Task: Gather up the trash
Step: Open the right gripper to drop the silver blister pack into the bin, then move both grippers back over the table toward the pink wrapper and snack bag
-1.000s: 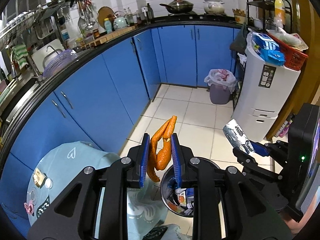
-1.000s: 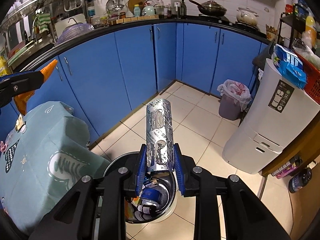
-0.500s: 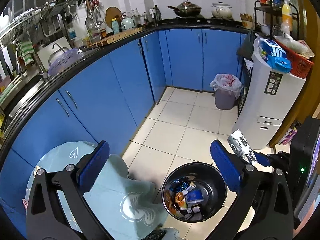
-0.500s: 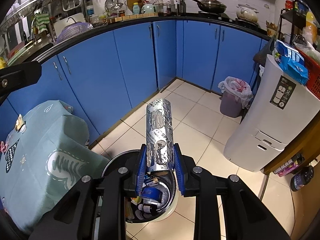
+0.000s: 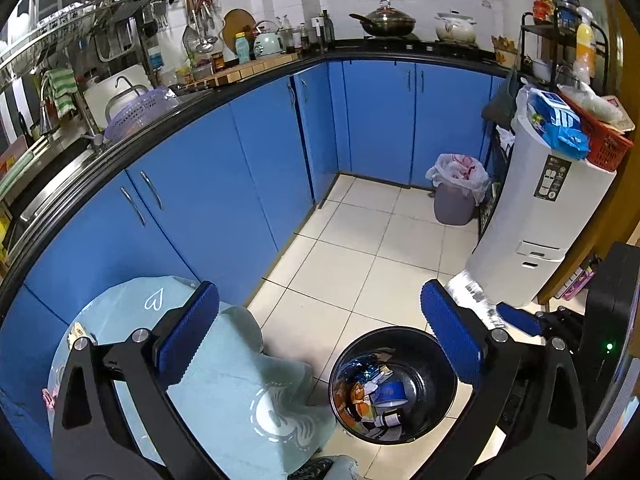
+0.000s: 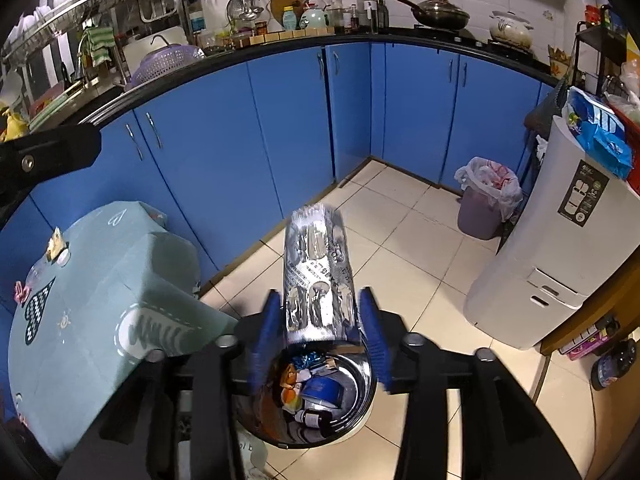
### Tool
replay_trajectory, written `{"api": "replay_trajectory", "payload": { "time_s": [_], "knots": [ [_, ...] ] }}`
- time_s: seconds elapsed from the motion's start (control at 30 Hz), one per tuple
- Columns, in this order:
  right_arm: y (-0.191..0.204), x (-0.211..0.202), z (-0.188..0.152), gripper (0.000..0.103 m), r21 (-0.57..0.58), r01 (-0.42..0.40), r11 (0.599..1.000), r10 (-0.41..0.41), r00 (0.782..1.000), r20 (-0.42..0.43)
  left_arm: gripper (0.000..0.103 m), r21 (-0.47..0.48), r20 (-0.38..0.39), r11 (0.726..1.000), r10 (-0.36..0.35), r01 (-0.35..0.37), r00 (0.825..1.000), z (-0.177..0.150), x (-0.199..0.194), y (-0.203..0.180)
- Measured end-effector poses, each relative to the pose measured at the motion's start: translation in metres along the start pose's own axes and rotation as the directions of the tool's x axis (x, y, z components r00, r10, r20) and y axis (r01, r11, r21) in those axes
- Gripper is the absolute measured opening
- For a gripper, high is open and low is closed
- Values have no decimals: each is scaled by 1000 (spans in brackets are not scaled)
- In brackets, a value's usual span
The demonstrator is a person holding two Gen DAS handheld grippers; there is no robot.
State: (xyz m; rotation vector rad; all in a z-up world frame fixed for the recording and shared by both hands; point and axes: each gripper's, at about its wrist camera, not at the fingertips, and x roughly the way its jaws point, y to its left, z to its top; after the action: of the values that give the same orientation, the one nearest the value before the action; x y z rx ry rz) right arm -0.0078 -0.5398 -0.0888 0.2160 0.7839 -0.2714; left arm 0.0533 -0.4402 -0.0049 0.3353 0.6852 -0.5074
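The left gripper [image 5: 320,344] stood spread and empty over the part-filled bin [image 6: 362,396], while the right gripper [image 6: 320,330], jaws just opening, was releasing the silver wrapper [image 6: 318,276] above it, 1 drop unfinished

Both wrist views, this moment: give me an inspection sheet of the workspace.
Surface: cream tiled floor; a table under a pale green cloth beside the bin.
Job's things: black round bin on the floor holding wrappers and a small bottle; silver blister sheet upright between the right jaws, above the bin.
Clutter: grey lined bin by the cabinets; small items on the cloth.
Grippers: left gripper open wide, nothing between its jaws; right gripper has just been opening, its pads look clear of the sheet.
Cables: nothing seen.
Surroundings: blue cabinets, crowded counter, white appliance.
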Motion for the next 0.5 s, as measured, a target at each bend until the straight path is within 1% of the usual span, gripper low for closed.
{"api": "replay_trajectory", "payload": {
  "time_s": [0.03,0.07,0.23,0.33,0.5],
  "knots": [
    [1,-1,1,83,1,6,1000,-6,1000,6,99,-3,0,1000,-2,2,1000,0,-1,2],
    [1,-3,1,89,2,11,1000,-11,1000,16,99,-5,1,1000,-2,2,1000,0,-1,4],
    [7,-7,5,90,-2,40,999,-40,999,24,99,-13,10,1000,-3,3,1000,-1,-6,10],
    [13,-10,8,90,-11,43,999,-43,999,29,99,-22,16,1000,-3,3,1000,-1,-10,16],
    [29,-11,12,90,-29,22,999,-21,999,36,99,-52,24,999,9,-8,1000,-5,-16,37]
  ]
}}
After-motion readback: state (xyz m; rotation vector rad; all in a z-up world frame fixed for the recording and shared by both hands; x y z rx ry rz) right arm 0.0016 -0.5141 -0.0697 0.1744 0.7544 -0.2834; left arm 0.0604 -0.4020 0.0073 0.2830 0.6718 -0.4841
